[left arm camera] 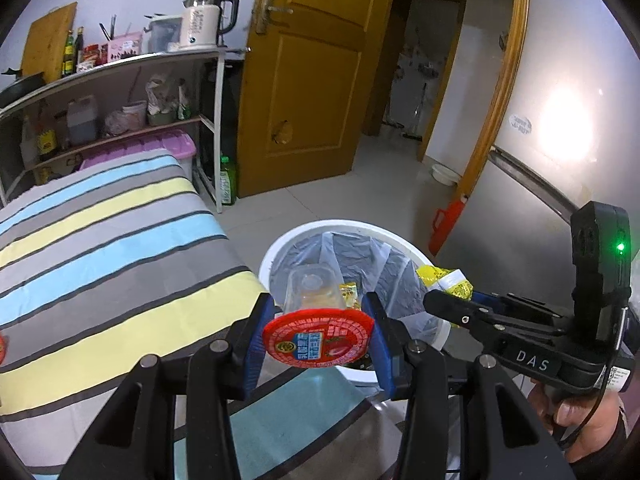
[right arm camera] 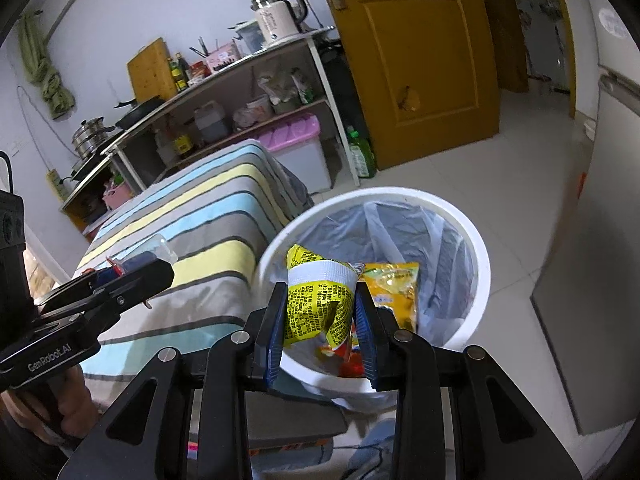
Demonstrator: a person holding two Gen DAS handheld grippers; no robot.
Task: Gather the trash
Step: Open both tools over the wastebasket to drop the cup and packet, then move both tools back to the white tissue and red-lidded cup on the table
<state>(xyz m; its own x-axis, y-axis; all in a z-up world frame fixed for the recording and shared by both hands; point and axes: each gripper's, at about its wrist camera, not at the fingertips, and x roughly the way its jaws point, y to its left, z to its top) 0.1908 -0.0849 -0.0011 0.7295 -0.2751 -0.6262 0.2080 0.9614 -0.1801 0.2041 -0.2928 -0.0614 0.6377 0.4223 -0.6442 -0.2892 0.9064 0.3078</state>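
Two grippers' jaws each grasp one item: left gripper a cup, right gripper a wrapper.

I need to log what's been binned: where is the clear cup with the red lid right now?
The clear cup with the red lid is clamped in the left gripper, near the white bin's rim, beside the striped bed.

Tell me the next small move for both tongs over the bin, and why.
Probably open the right tongs first: their yellow wrapper already hangs above the lined white bin. The left tongs, gripping the red-lidded plastic cup, sit near the rim and look better moved further over it.
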